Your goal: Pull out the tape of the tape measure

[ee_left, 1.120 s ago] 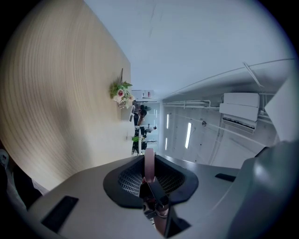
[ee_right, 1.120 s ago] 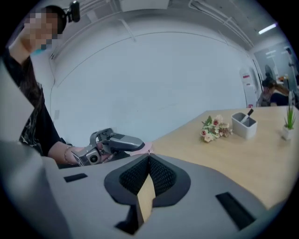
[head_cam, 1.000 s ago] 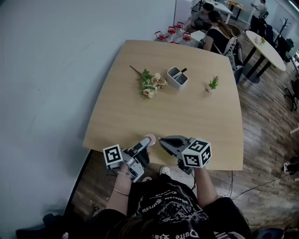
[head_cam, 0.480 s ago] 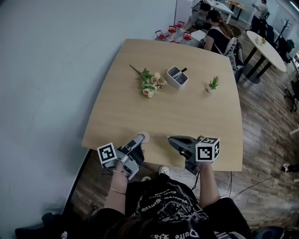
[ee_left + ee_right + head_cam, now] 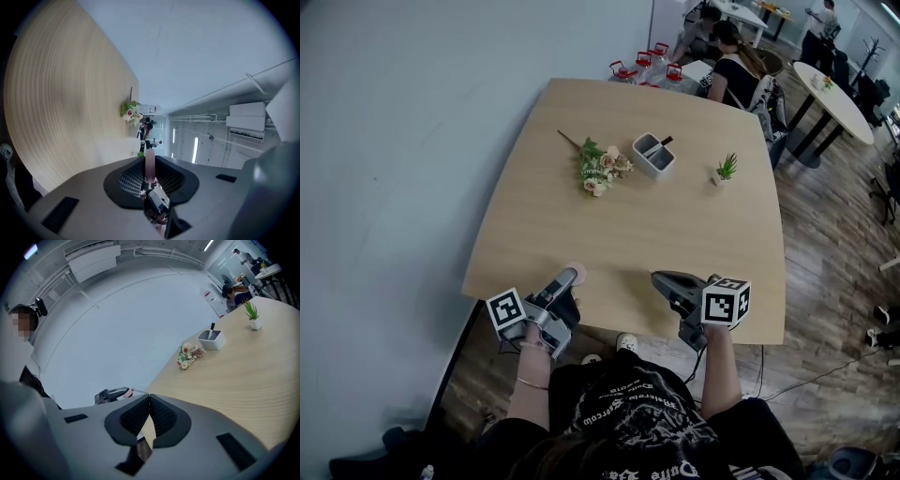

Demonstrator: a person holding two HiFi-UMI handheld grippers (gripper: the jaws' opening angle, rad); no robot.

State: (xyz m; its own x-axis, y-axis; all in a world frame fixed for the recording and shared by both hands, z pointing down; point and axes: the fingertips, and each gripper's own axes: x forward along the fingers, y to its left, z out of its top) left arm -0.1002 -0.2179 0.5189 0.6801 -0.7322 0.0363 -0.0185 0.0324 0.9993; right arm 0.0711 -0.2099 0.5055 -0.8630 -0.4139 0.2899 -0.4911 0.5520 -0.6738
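The tape measure [image 5: 575,273], clamped in the left gripper [image 5: 569,278] over the table's [image 5: 628,225] near edge, and the tape end [image 5: 140,391], pinched in the right gripper [image 5: 657,277], have been drawn apart, so more tape is out.

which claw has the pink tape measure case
The left claw: it clamps the round pink tape measure case; the right claw pinches only the thin tape.

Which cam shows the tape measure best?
Left gripper view: the pink tape measure sits between the left gripper's jaws, edge-on and close. In head view it is a small pink disc at that gripper's tip; in right gripper view, only a pink speck.
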